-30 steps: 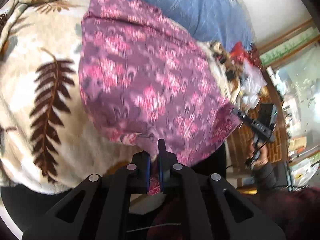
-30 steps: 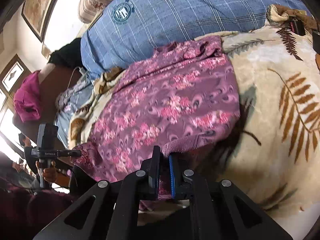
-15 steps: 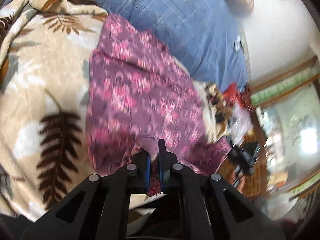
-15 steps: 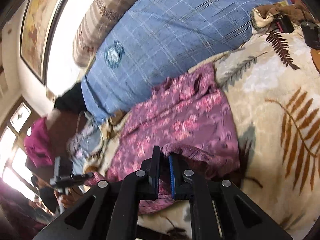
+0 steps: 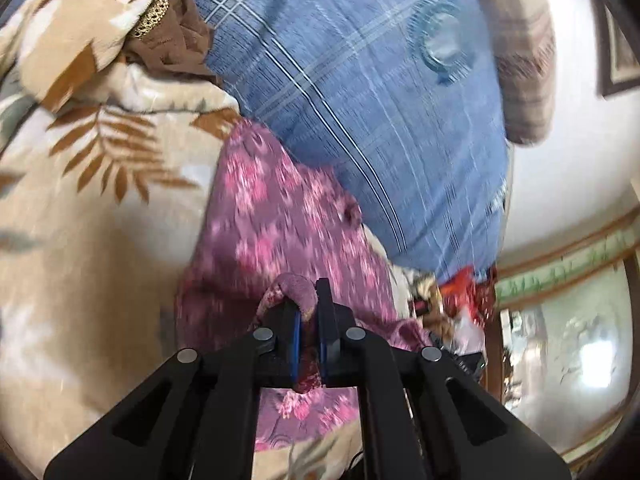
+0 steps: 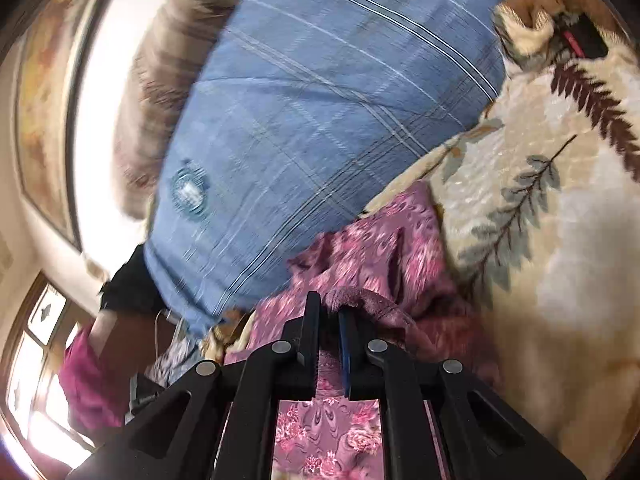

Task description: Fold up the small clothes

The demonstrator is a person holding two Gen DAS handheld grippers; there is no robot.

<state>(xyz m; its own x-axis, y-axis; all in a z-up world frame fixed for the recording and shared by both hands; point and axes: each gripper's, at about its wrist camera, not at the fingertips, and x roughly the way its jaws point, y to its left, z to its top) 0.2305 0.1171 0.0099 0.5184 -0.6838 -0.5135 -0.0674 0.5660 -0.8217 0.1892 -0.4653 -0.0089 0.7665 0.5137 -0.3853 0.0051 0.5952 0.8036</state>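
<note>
A purple garment with pink flowers (image 5: 276,224) lies on a cream blanket with brown leaf prints (image 5: 80,208). My left gripper (image 5: 309,300) is shut on one near edge of the garment and holds it raised over the rest of the cloth. In the right wrist view the same garment (image 6: 376,256) shows folded back on itself, and my right gripper (image 6: 329,312) is shut on its other near edge. Both held edges bunch up between the jaws. The far end of the garment rests against a blue plaid pillow.
The blue plaid pillow (image 5: 360,92) stands behind the garment, with a striped bolster (image 5: 516,48) behind it. The pillow also shows in the right wrist view (image 6: 312,112). Red and mixed clutter (image 5: 460,296) lies at the bed's right side. A framed picture (image 6: 44,96) hangs on the wall.
Both grippers have carried the garment's near edge forward toward the pillow, folding it over itself. Less of the garment shows spread out. The pillow now fills much of both views.
</note>
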